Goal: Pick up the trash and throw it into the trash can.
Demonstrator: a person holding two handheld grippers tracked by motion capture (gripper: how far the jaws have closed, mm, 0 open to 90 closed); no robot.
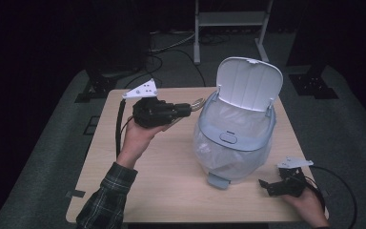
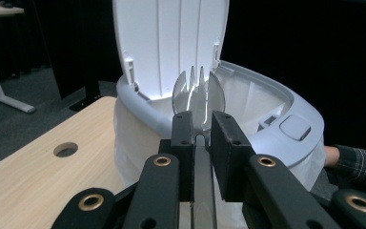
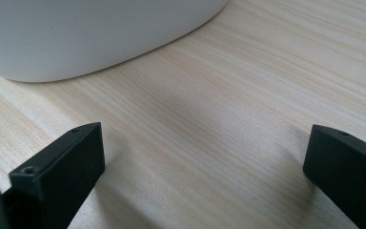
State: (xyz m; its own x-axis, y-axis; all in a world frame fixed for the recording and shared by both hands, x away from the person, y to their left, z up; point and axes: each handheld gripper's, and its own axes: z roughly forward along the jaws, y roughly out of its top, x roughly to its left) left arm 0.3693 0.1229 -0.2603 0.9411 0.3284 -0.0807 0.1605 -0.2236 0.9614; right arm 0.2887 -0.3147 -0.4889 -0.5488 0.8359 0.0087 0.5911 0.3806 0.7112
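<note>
- Fork [image 2: 199, 93] in clear plastic sits pinched between the jaws of the left gripper [image 2: 201, 131], tines pointing forward and up toward the open bin [image 1: 233, 138].
- Seen from the high view, the left gripper [image 1: 183, 109] hangs above the table [image 1: 171, 176], just beside the bin's left rim, with the fork [image 1: 196, 103] tip not yet over the opening.
- Bin lid [image 1: 249, 82] stands tilted back and a pale bag [image 1: 219, 160] lines the inside, so the mouth looks free to receive the fork.
- Right gripper [image 1: 272, 186] rests low on the table near the bin's front right, jaws spread wide with nothing between them; the right gripper view looks along the wood toward the bin's white wall [image 3: 90, 33].
- To do this step well, I would carry the fork forward until its whole length is past the grey rim [image 2: 138, 102], well inside the bag.
- Tipping the tines downward before letting go should help it slide in rather than bridge the rim.
- Risk, as I judge it: releasing too early could bounce the fork off the rim onto the table.
</note>
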